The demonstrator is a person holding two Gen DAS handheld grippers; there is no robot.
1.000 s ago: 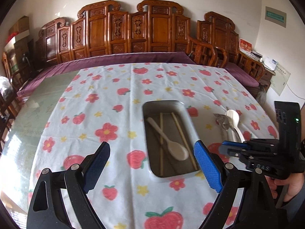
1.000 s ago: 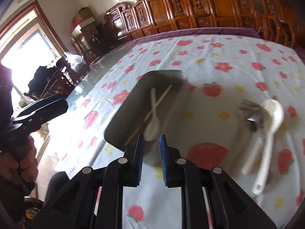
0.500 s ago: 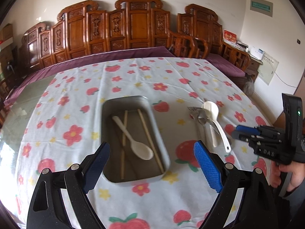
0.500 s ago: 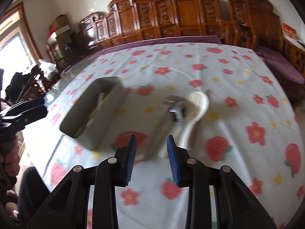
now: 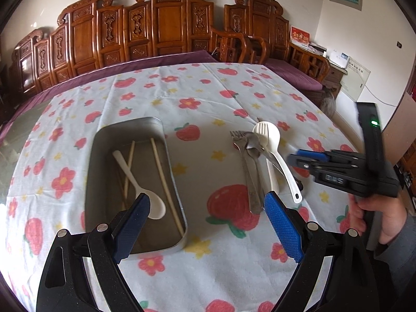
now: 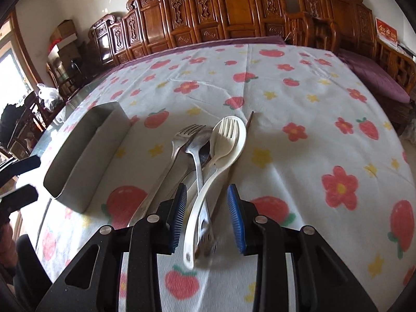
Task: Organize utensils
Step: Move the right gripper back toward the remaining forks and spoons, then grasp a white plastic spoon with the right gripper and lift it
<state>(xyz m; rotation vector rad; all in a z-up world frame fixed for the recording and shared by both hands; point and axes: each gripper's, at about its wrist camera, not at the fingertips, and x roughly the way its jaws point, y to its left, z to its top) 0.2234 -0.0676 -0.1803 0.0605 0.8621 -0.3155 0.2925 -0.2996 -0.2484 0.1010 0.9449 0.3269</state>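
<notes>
In the metal tray [image 5: 171, 174]: 1 white spoon [image 5: 135, 179], 2 chopsticks [image 5: 166, 179] (both grippers' jaws apart, empty); beside it, 2 metal forks [image 6: 179, 150].

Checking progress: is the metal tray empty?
No. The metal tray holds a white spoon and chopsticks.

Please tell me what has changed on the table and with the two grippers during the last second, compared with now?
The right gripper swung from the rectangular metal tray over to the pile of loose utensils and opened; its fingers now flank the handle of the large white plastic spoon, gripping nothing. The left gripper stayed open, though its view shifted. The tray's small white spoon and wooden chopsticks did not move.
</notes>
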